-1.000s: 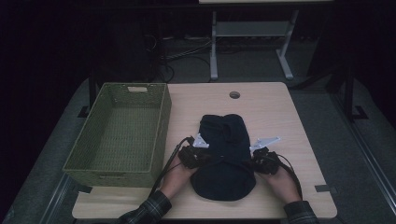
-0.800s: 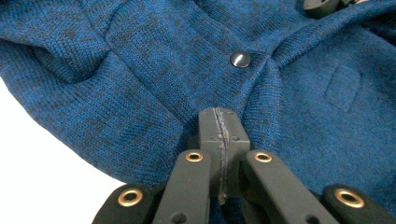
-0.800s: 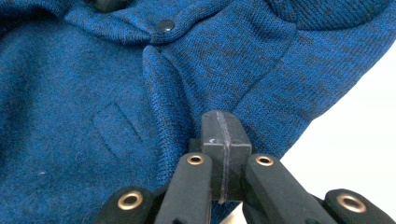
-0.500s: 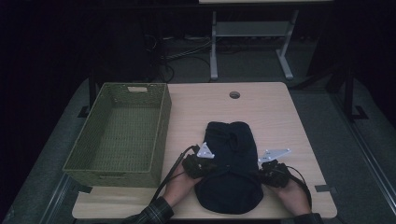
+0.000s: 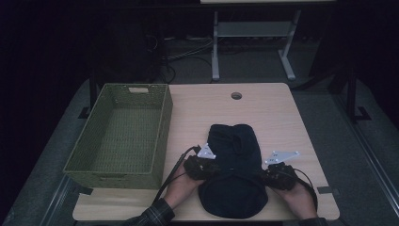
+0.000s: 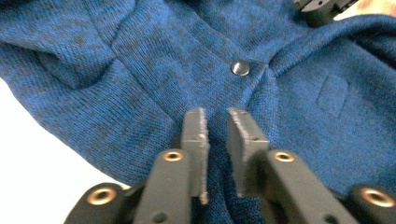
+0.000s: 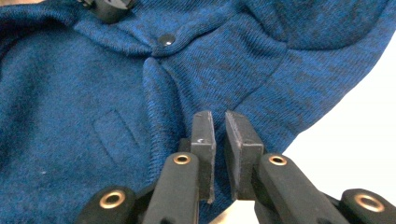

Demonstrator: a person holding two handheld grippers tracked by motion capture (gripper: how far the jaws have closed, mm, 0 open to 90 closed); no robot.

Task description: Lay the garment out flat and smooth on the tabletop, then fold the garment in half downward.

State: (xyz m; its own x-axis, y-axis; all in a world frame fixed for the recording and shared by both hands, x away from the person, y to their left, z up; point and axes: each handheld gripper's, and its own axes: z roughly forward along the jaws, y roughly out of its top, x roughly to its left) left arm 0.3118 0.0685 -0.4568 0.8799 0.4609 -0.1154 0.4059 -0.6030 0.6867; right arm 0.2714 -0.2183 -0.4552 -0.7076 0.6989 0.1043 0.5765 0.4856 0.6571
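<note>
A dark blue knit garment [image 5: 235,155] lies bunched on the wooden table [image 5: 263,108], near its front edge. My left gripper [image 5: 202,167] rests at its left side and my right gripper [image 5: 278,176] at its right side. In the left gripper view the jaws [image 6: 215,114] have just been opening; a narrow gap shows, with the knit [image 6: 154,60] lying under the pads, unpinched. A metal snap [image 6: 240,68] sits just beyond. In the right gripper view the jaws [image 7: 218,116] have likewise just been opening, parted slightly over the garment's edge [image 7: 70,116], near the same snap [image 7: 166,39].
A green woven basket [image 5: 113,169] stands with nothing in it on the table's left half, close to my left hand. A round cable hole [image 5: 236,95] sits at the table's far middle. Bare wood lies beyond the garment. A metal stand [image 5: 254,33] is on the floor behind.
Both hands have drawn the garment toward the front edge of the table. The right hand shifted outward to the right. Both pairs of jaws have loosened from the fabric.
</note>
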